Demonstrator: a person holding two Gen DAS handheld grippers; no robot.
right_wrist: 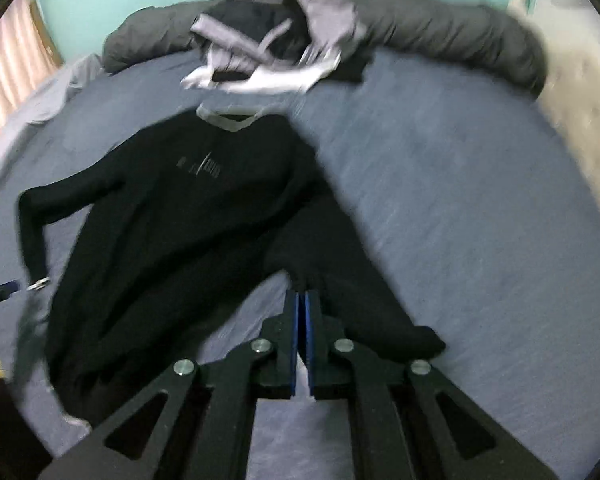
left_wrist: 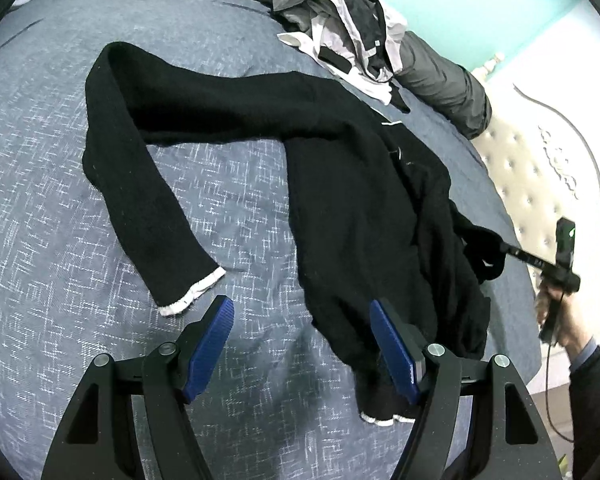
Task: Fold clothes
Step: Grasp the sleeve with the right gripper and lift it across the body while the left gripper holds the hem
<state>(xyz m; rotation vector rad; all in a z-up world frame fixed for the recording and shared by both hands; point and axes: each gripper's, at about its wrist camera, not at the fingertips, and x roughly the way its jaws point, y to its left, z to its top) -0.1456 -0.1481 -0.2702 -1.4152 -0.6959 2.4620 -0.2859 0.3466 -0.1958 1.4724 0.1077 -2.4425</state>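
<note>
A black long-sleeved sweater [left_wrist: 340, 184] with white cuffs lies face up on the blue-grey bed cover [left_wrist: 80, 240]. One sleeve bends across the cover, and its cuff [left_wrist: 192, 296] ends just ahead of my left gripper [left_wrist: 300, 302]. That gripper is open and holds nothing; its right blue pad [left_wrist: 392, 348] sits over the sweater's lower edge. In the right wrist view the sweater [right_wrist: 188, 208] shows a small chest print. My right gripper [right_wrist: 302, 294] is shut on the other sleeve's black fabric. The left wrist view shows the right gripper [left_wrist: 498, 250] lifting that sleeve, held by a hand [left_wrist: 556, 312].
A heap of grey, white and black clothes [left_wrist: 340, 20] [right_wrist: 268, 40] lies at the far end of the bed against a long dark grey bolster [left_wrist: 440, 76] [right_wrist: 440, 36]. A tufted cream headboard [left_wrist: 520, 168] borders the bed's right side. A turquoise wall stands behind.
</note>
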